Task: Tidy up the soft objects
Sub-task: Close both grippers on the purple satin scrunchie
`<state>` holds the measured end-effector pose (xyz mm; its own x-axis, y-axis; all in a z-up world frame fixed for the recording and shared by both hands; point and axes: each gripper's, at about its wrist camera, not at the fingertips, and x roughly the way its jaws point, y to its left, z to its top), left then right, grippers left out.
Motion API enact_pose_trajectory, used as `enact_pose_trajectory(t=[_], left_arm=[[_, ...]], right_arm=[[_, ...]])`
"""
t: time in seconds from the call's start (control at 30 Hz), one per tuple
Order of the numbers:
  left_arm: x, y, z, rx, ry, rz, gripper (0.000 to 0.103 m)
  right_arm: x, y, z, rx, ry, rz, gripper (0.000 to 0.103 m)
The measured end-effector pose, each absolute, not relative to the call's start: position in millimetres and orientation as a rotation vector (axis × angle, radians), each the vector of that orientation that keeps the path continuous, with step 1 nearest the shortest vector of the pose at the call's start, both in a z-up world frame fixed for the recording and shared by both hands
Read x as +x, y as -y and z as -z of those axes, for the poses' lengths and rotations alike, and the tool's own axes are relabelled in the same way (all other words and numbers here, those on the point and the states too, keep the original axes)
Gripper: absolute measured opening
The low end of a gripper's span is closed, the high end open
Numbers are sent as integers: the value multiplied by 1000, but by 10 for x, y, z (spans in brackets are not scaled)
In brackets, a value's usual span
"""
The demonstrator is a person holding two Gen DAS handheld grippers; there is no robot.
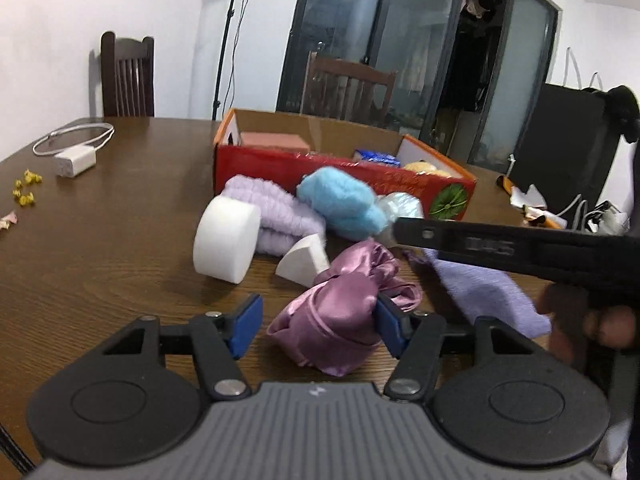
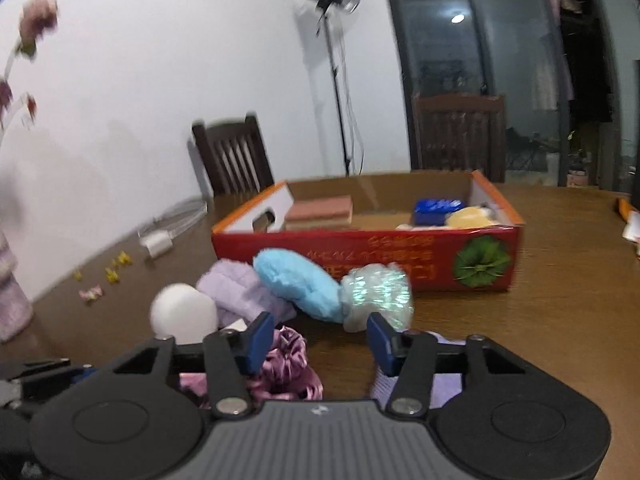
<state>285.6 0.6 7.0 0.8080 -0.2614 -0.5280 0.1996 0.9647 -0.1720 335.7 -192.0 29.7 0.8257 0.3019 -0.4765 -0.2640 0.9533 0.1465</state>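
Note:
A pile of soft things lies on the wooden table before a red cardboard box [image 1: 360,174] [image 2: 400,256]. My left gripper [image 1: 318,326] is open around a pink satin bundle [image 1: 340,316], which touches its right finger. Behind lie a white foam cylinder [image 1: 226,238], a white foam wedge [image 1: 304,260], a lilac fluffy cloth [image 1: 276,212], a blue fluffy ball [image 1: 340,200] and a lilac flat cloth [image 1: 484,292]. My right gripper [image 2: 318,338] is open and empty above the pink satin bundle [image 2: 286,364], near a shiny iridescent ball [image 2: 378,294]. Its arm [image 1: 520,250] crosses the left wrist view.
The box holds a pink sponge block [image 2: 320,210], a blue packet [image 2: 436,210] and a yellow soft thing [image 2: 470,218]. A white charger with cable [image 1: 74,162] and small yellow bits [image 1: 26,186] lie far left. Chairs [image 1: 128,76] stand behind the table.

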Motion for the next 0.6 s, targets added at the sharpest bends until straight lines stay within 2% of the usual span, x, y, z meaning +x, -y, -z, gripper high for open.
enact_pose_trajectory(t=[0.07,0.1,0.13,0.17,0.23,0.47,0.6], left_arm=[[2889,-52,-18,-131,-587,260,63],[2892,-80,0,-143,-593,271,61],[2889,-103,16,-153,-595,288,52],[2876,-130,33,-161,-594,319,47],[2837,-150,35,-162,-590,338,44],[2520,-293,-20,-203,-600,388,42],[2332,-346,-9,-212,-602,381,48]], right_arm=[[3538,1794,-202,28,-557,-296,45],[3591,1746,-141,18,-581,-303,40],[3633,1713,-91,11,-607,-311,33],[3643,1691,-48,9,-625,-319,31],[3601,1687,-5,15,-638,-339,17],[3025,1852,-37,95,-647,-398,9],[2641,1882,-72,79,-644,-419,9]])
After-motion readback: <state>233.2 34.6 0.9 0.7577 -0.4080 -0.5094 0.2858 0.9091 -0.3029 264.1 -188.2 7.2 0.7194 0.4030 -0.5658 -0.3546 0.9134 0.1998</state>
